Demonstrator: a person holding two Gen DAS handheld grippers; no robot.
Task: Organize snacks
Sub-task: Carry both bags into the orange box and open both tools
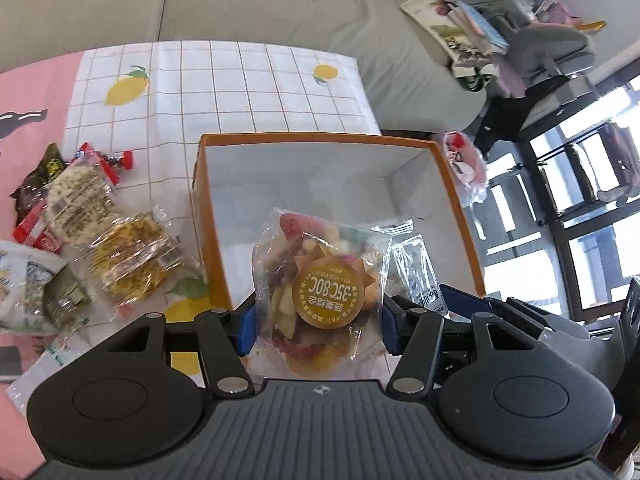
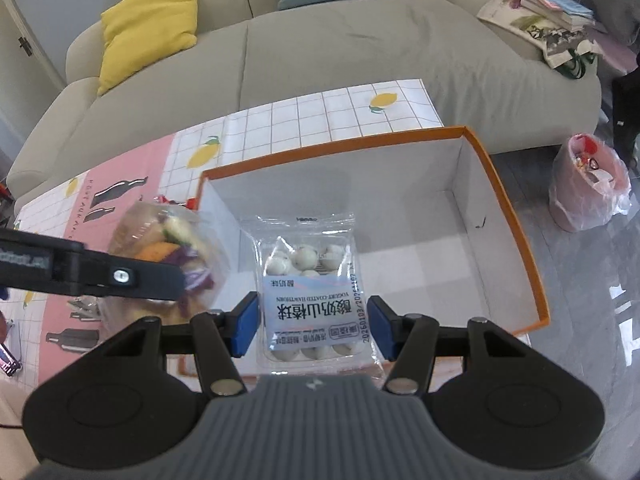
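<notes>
A: Where are the snacks just now?

B: The clear fruit-chip pack (image 1: 320, 292), the one with a round gold sticker, sits between the blue pads of the left gripper (image 1: 316, 320), which is clamped on it above the near edge of the orange-rimmed box (image 1: 456, 200).

A: And the other one?

B: The yogurt-hawthorn ball bag (image 2: 312, 292) is pinched in the right gripper (image 2: 312, 320), also held over the box's white inside, near its front wall. In the right wrist view the fruit-chip pack shows just left of it.

A: What's outside the box?

B: Left of it, on the table (image 1: 240, 80) with its lemon-print grid cloth, lie more wrapped snacks: two round rice cakes (image 1: 104, 220) and some red-wrapped candies (image 1: 112, 162). A grey sofa (image 2: 360, 40) with a yellow cushion (image 2: 148, 24) stands behind, and a pink-lined bin (image 2: 584, 184) is on the floor to the right.
</notes>
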